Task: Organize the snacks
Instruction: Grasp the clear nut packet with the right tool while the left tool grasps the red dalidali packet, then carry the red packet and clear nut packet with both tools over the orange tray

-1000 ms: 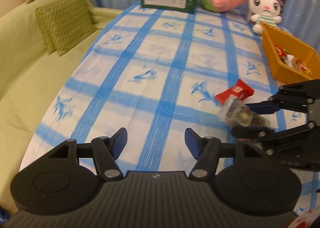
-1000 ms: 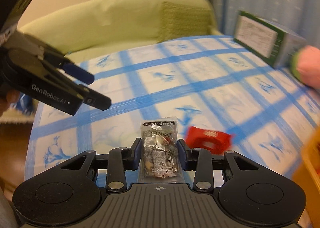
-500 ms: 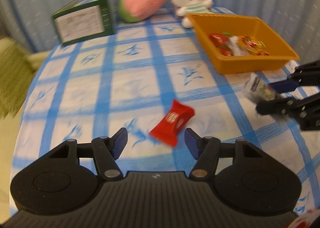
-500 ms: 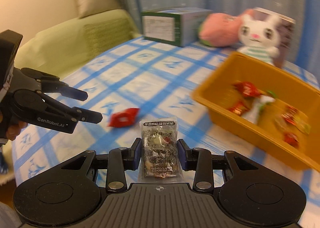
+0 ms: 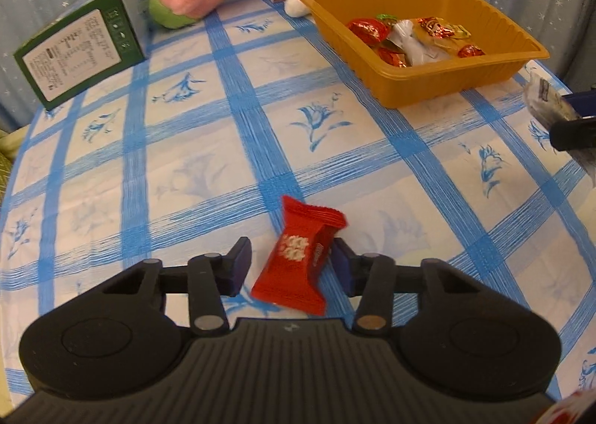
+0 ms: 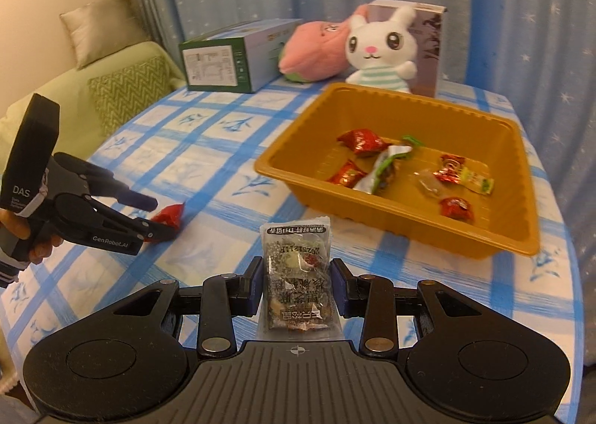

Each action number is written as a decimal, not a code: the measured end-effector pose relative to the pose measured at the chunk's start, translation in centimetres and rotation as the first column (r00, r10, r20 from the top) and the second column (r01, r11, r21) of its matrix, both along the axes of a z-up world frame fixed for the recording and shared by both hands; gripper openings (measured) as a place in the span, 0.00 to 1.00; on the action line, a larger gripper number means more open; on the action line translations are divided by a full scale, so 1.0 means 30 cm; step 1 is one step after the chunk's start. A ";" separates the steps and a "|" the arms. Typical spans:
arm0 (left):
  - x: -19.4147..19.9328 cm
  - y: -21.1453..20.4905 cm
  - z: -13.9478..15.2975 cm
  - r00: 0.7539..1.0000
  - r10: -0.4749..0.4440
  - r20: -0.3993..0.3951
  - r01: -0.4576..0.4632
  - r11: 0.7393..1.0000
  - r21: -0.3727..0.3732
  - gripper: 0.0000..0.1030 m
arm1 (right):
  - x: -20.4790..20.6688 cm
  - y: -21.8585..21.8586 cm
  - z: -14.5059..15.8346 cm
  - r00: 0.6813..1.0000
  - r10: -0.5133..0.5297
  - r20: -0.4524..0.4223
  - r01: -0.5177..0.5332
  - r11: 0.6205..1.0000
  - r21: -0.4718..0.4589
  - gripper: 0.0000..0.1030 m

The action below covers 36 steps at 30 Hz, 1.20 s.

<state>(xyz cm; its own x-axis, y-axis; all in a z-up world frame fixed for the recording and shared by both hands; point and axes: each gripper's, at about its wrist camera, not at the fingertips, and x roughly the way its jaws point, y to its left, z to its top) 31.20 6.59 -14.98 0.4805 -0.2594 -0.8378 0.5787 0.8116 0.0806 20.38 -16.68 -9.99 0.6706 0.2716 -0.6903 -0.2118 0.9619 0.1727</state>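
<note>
Red foil-wrapped snack packet sits between the closing left hand-held gripper jaws; right hand-held gripper, clamping a clear nut packet, next needs carrying over the orange plastic tray.

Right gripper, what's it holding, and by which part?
The right gripper holds a clear snack packet, jaws pressing its two long side edges at the lower half.

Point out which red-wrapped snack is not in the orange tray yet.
The red packet lying on the checked tablecloth between the left gripper's closing jaws. The other red-wrapped snacks all lie inside the orange tray.
</note>
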 end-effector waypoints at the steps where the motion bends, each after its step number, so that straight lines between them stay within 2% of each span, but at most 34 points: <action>1: 0.002 -0.003 -0.004 1.000 -0.003 -0.006 0.003 1.000 -0.003 0.36 | -0.002 -0.004 0.001 1.000 -0.008 -0.001 0.008 1.000 0.000 0.37; 6: 0.002 -0.008 -0.004 1.000 0.013 -0.018 -0.013 1.000 -0.013 0.25 | -0.009 -0.022 0.007 0.999 -0.033 -0.004 0.033 0.999 -0.006 0.37; 13: -0.023 0.003 0.037 0.999 0.052 -0.012 -0.052 0.998 -0.045 0.23 | -0.001 -0.033 0.025 0.999 -0.046 -0.002 0.046 0.999 0.003 0.37; 22: -0.073 -0.006 0.180 0.997 0.076 0.034 -0.072 0.991 -0.109 0.22 | 0.007 -0.052 0.061 0.999 -0.040 0.017 0.040 0.999 0.024 0.37; 28: -0.093 -0.076 0.286 0.995 0.063 0.073 -0.050 0.985 -0.162 0.22 | 0.011 -0.092 0.092 0.998 -0.055 0.031 0.054 0.997 0.047 0.37; 36: -0.085 -0.266 0.377 0.993 0.000 0.118 0.025 0.978 -0.208 0.22 | 0.036 -0.186 0.153 0.992 -0.104 0.071 0.099 0.992 0.075 0.37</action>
<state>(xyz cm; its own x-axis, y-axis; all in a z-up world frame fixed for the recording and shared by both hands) 28.65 -1.38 -3.67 0.5674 -0.4293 -0.7027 0.5854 0.8104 -0.0224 21.46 -22.27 -5.41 0.7458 0.2464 -0.6189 -0.1287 0.9649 0.2290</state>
